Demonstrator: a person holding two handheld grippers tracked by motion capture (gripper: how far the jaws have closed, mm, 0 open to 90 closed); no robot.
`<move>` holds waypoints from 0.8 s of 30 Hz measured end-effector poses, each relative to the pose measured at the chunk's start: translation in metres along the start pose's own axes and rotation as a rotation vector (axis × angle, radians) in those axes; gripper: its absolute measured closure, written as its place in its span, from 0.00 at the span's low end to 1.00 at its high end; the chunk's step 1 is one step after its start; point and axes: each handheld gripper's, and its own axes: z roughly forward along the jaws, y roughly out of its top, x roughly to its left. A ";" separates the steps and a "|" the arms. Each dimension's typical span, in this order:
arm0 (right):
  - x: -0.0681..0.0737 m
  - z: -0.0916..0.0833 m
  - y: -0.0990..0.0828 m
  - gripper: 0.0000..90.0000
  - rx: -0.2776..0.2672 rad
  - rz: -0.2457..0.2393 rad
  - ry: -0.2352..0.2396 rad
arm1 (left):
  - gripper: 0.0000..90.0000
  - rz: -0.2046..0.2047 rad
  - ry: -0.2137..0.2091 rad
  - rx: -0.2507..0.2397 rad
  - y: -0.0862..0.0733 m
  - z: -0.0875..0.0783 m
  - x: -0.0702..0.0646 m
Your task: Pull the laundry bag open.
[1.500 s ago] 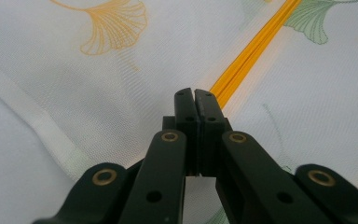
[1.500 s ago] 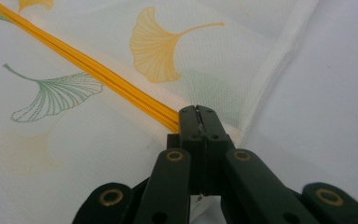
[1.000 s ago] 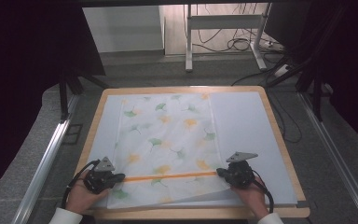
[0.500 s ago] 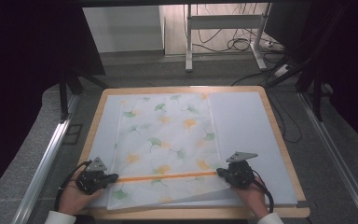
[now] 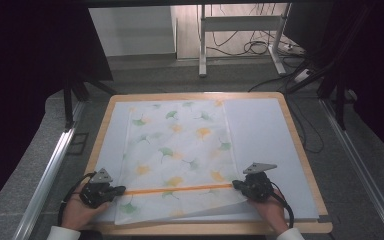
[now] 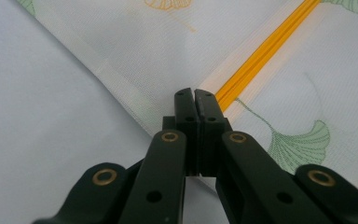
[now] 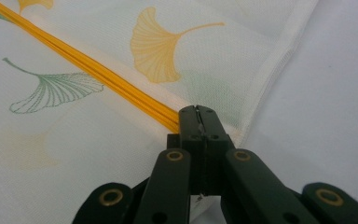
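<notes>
The white mesh cloth printed with ginkgo leaves [image 5: 177,155] lies flat mid-tabletop, unmoved since earlier. The left claw [image 5: 115,189] has slid slightly outward; both it and the right claw [image 5: 236,185] pinch its orange stripe [image 5: 177,189]. The wood-rimmed tabletop [image 5: 300,145] stands on grey carpet [image 5: 40,165].

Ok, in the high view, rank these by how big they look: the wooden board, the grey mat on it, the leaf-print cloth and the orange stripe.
Largest to smallest in the high view:
1. wooden board
2. grey mat, covering nearly all of the board
3. leaf-print cloth
4. orange stripe, a thin line across the cloth
</notes>
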 end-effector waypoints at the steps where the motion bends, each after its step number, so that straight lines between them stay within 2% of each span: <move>1: 0.000 0.000 0.000 0.99 -0.003 0.002 0.002 | 1.00 -0.001 0.000 -0.001 0.000 0.000 0.000; 9: 0.002 0.000 0.000 0.99 0.001 -0.014 -0.013 | 1.00 -0.023 -0.010 -0.029 -0.002 0.002 0.001; 16: 0.002 -0.002 0.000 0.99 0.001 -0.019 -0.013 | 0.97 0.001 0.009 -0.039 -0.002 0.001 -0.003; 17: 0.002 -0.002 0.000 0.99 -0.003 -0.020 -0.014 | 0.95 0.002 0.018 -0.052 -0.002 0.001 -0.005; 19: 0.003 -0.005 0.001 0.91 -0.026 -0.022 -0.007 | 0.86 0.011 0.045 -0.083 -0.002 -0.004 -0.007; 22: 0.006 -0.012 0.003 0.86 -0.070 -0.026 -0.009 | 0.75 -0.018 0.060 -0.165 0.001 -0.013 -0.010; 24: 0.006 -0.016 0.005 0.76 -0.088 -0.024 -0.004 | 0.65 -0.041 0.087 -0.198 0.004 -0.016 -0.011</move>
